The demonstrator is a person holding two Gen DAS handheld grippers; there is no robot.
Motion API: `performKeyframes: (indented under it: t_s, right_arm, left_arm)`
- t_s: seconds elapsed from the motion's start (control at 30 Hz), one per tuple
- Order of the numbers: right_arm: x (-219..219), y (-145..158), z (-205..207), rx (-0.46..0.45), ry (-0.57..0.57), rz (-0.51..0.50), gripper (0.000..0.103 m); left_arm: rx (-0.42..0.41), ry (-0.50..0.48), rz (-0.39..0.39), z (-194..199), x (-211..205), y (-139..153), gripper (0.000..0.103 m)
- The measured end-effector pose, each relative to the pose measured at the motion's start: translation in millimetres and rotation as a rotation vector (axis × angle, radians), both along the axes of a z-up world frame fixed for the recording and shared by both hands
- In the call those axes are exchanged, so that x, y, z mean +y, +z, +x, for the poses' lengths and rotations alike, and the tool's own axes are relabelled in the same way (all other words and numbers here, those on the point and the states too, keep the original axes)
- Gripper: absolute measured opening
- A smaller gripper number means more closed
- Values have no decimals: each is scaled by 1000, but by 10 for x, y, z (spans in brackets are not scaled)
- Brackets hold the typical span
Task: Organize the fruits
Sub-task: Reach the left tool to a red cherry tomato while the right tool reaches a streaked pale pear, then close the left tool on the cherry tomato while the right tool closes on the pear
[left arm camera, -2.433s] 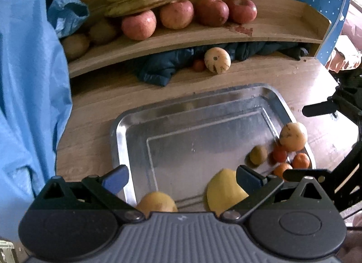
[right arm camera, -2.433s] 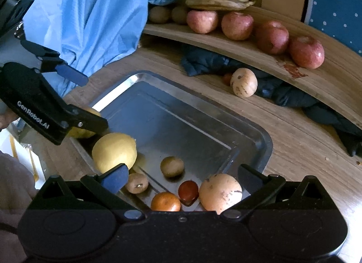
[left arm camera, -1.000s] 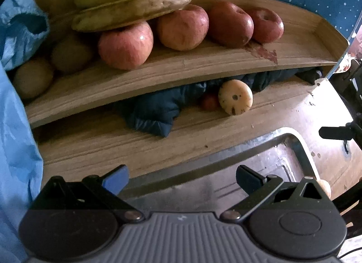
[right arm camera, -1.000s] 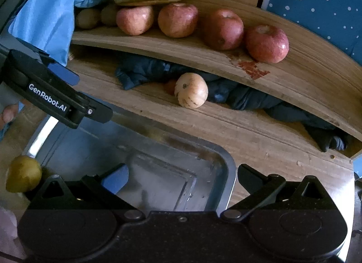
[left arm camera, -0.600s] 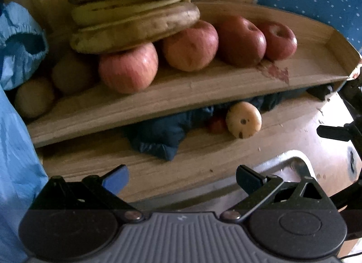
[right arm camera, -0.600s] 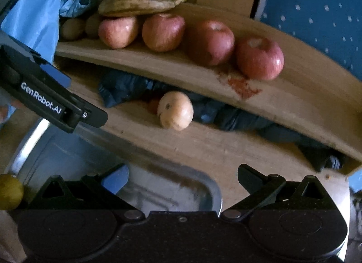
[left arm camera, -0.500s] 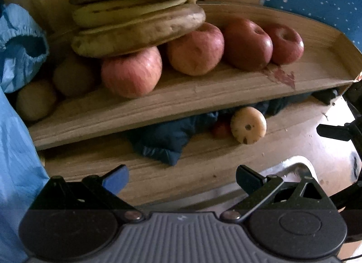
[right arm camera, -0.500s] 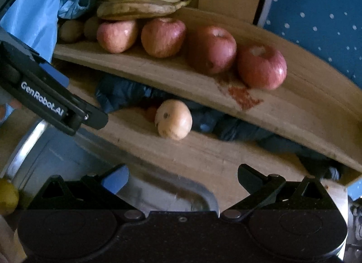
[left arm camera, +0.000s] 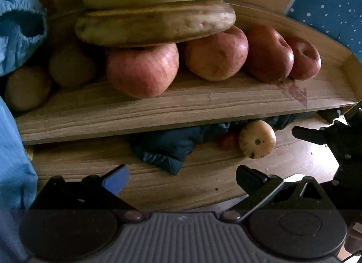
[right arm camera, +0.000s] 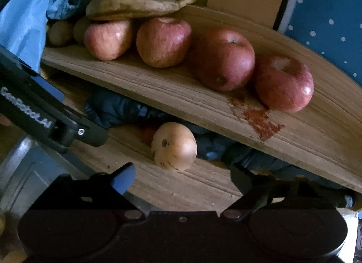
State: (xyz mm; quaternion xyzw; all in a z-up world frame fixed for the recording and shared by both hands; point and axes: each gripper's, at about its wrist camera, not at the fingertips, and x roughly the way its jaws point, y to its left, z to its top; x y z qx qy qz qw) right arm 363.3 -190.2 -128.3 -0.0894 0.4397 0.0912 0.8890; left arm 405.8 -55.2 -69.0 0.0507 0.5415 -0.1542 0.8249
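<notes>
Both grippers, left (left arm camera: 181, 175) and right (right arm camera: 182, 175), hang released, so I'd guess the pale fruit (right arm camera: 174, 146) under the shelf (right arm camera: 203, 104) gets grabbed next.

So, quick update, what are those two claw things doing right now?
Left gripper open, empty. Right gripper open, lined up on round tan fruit under wooden shelf. Dark blue cloth crowds behind it.

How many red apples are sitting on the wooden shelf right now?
4, in a row along the wooden shelf: first apple under the bananas, second apple, third apple, fourth apple rightmost. More may hide behind.
</notes>
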Motion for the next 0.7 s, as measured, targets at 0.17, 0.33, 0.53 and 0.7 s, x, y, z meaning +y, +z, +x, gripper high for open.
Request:
performKeyframes:
  t_s: [0.17,0.33,0.53,0.7]
  right_arm:
    - [22,-42,95,3,3,6,83]
    - [104,-88,138,-4,35,10,77]
    - [176,-174,207,1,50,4,59]
    - [178,-178,243,-2,50,0,50]
  left_arm:
    - [20,2,-48,36,18,-16,103]
    - [63,33,-124,75,81,-65,103]
    - [69,50,-123,97,72,-107,103]
    - [79,46,-148,86,44,-112,102]
